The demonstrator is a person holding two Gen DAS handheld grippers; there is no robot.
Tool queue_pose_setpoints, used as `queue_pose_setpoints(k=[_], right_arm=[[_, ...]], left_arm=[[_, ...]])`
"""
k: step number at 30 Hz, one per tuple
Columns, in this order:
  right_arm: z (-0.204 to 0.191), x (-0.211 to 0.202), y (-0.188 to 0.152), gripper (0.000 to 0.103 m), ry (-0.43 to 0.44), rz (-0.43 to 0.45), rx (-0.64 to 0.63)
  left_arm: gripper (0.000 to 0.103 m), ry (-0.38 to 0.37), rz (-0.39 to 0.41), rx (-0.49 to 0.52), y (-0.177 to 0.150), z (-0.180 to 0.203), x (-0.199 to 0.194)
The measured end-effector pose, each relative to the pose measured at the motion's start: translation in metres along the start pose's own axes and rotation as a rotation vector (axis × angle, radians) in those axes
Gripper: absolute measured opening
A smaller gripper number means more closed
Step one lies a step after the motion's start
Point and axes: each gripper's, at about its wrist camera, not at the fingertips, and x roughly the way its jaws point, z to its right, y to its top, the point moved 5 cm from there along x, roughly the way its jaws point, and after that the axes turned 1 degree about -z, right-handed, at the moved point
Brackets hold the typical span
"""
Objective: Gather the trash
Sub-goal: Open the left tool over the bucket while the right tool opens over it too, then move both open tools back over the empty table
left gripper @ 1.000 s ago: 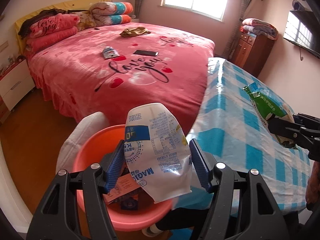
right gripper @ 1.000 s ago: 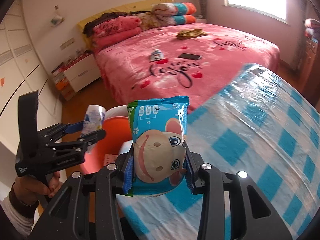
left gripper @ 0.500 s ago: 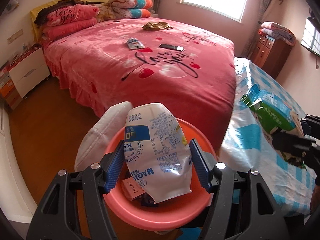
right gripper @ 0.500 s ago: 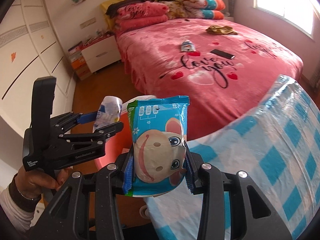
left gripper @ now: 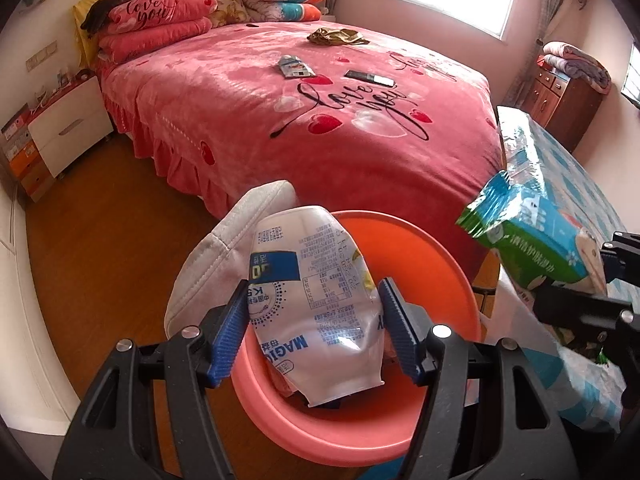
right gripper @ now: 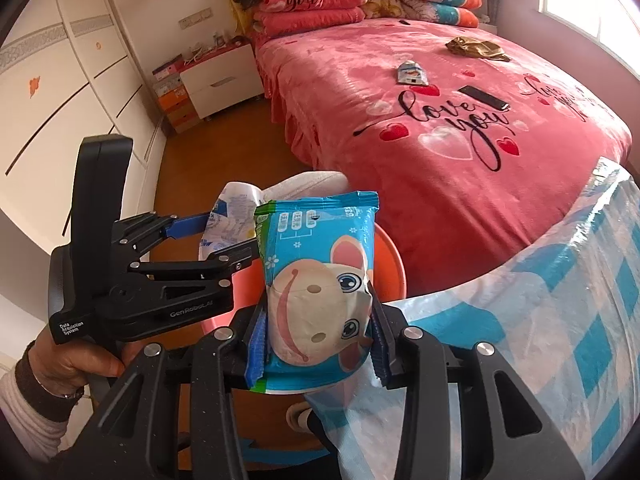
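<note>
The left gripper (left gripper: 312, 334) has its blue pads squeezed on a crumpled white plastic pouch with blue print (left gripper: 316, 304). It holds the pouch right over the round orange plastic tub (left gripper: 436, 276). The bottom of the pouch hangs down inside the tub's rim. More bits of trash lie in the bottom of the tub, mostly hidden by the pouch.

A white padded cushion (left gripper: 212, 264) leans on the tub's far left side, touching its rim.

The right gripper (right gripper: 316, 340) is clamped tight on a blue and green soft pack with a cartoon animal face (right gripper: 320, 280). In the left wrist view this pack sits up and to the right of the tub, near its edge but not over the middle. A hand (right gripper: 76, 364) in a pale sleeve holds the left tool's black handle.

A table with a blue and white checked plastic cloth (right gripper: 560, 320) stands just beside the tub, on its right. Behind the tub is a big bed with a pink cover with red hearts and black writing (left gripper: 320, 112). On the bed, well away from the tub, lie a small blue and white packet (left gripper: 294, 66), a flat black phone (left gripper: 368, 78) and a crumpled gold wrapper (left gripper: 336, 36). A white bedside drawer unit (left gripper: 68, 132) stands far to the left of the tub, across the brown wood floor (left gripper: 112, 240).
</note>
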Motion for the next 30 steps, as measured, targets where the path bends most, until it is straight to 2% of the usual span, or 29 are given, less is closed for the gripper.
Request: queue_pose_setpoints(k=[6,7,8,9,10,14,19,30], right_arm=[[-0.001,0.019,-0.002,0.045,0.005,-0.035,-0.007],[-0.001,0.025,-0.003,0.046,0.004,-0.043,-0.010],[0.000,0.029,-0.004,0.060,-0.010,-0.045,-0.006],[0.001,0.031,-0.005,0.069,-0.018,-0.045,0.003],[0.006,0.034,-0.007,0.075,-0.025,-0.044,0.027],[0.020,0.029,-0.012,0.085,0.013,-0.026,0.109],[0.033,0.013,-0.012,0.089,-0.014,0.024,0.140],[0.056,-0.012,-0.026,0.090,-0.063,0.066,0.209]], left_arm=[[0.065,0.010,-0.019,0.000,-0.003,-0.002,0.012],[0.070,0.017,-0.025,-0.001,-0.003,-0.002,0.016],[0.076,0.029,-0.035,-0.001,-0.005,-0.003,0.020],[0.090,0.051,-0.046,-0.002,-0.005,-0.004,0.024],[0.092,0.080,-0.053,-0.005,-0.007,-0.006,0.027],[0.093,0.117,-0.102,-0.016,-0.014,-0.012,0.038],[0.093,0.152,-0.114,0.002,-0.018,-0.013,0.039],[0.093,0.135,-0.062,0.025,-0.011,0.003,0.026]])
